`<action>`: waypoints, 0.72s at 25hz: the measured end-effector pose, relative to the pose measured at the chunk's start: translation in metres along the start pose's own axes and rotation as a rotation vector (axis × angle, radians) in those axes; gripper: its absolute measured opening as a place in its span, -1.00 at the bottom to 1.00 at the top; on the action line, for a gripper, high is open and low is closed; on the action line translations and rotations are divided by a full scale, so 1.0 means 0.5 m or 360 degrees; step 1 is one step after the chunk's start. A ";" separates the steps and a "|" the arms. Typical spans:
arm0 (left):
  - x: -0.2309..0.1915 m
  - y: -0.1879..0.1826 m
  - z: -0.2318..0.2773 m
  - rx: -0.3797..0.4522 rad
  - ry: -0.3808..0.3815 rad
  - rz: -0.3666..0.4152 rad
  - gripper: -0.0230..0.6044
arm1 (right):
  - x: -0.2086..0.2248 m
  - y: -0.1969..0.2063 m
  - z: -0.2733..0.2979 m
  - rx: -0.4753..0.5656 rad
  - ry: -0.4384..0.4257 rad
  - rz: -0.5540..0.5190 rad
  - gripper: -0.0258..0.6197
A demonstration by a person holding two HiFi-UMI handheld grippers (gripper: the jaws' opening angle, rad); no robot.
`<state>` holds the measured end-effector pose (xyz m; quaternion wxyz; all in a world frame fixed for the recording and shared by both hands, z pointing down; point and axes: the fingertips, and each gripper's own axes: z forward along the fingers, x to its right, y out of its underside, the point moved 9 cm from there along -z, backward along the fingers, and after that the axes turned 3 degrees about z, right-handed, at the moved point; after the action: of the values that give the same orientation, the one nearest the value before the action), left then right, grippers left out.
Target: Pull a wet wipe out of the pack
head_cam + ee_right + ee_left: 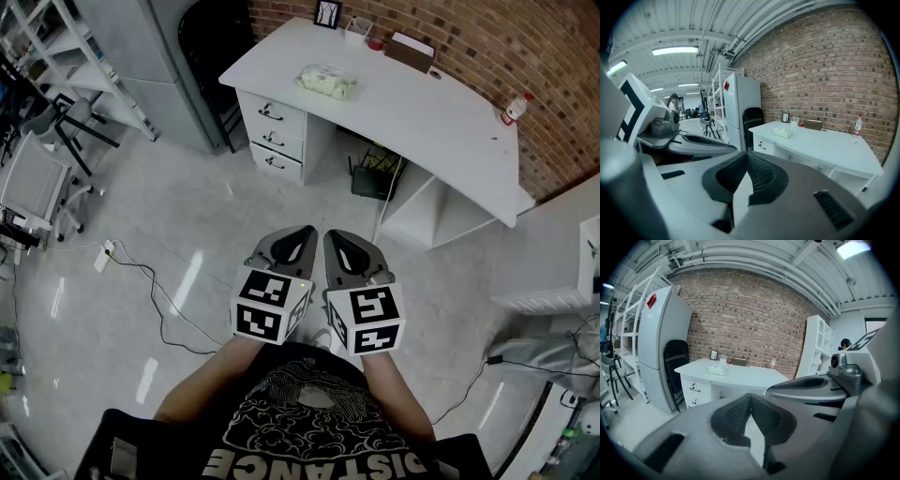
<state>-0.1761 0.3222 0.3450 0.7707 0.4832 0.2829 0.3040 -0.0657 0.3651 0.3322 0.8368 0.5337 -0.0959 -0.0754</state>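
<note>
Left gripper (pixel 292 242) and right gripper (pixel 345 248) were clenched on nothing, well apart from the wipe pack (pixel 327 82) on the desk (pixel 441 122).

You stand in an office-style workroom. A white desk (pixel 450 122) with drawers (pixel 272 136) is set against a bare brick wall (pixel 487 37). Office chairs (pixel 33 183) stand beside open white shelving (pixel 56 47). Loose cables (pixel 161 314) trail over the polished floor (pixel 216 206). Strip lights (pixel 675 50) hang below exposed ceiling pipes (pixel 754 261).
</note>
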 end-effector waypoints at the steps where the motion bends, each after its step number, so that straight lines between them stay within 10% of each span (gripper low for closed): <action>1: -0.006 0.000 0.001 -0.0002 0.0005 0.0001 -0.89 | -0.002 -0.002 0.006 -0.0003 0.0004 -0.0002 -0.87; 18: -0.152 -0.017 0.024 0.0030 0.0105 0.0004 -0.89 | -0.061 -0.047 0.129 -0.0040 0.0128 -0.0033 -0.86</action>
<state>-0.2156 0.2559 0.3524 0.7560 0.4804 0.3105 0.3181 -0.1112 0.3053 0.3351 0.8458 0.5267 -0.0557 -0.0638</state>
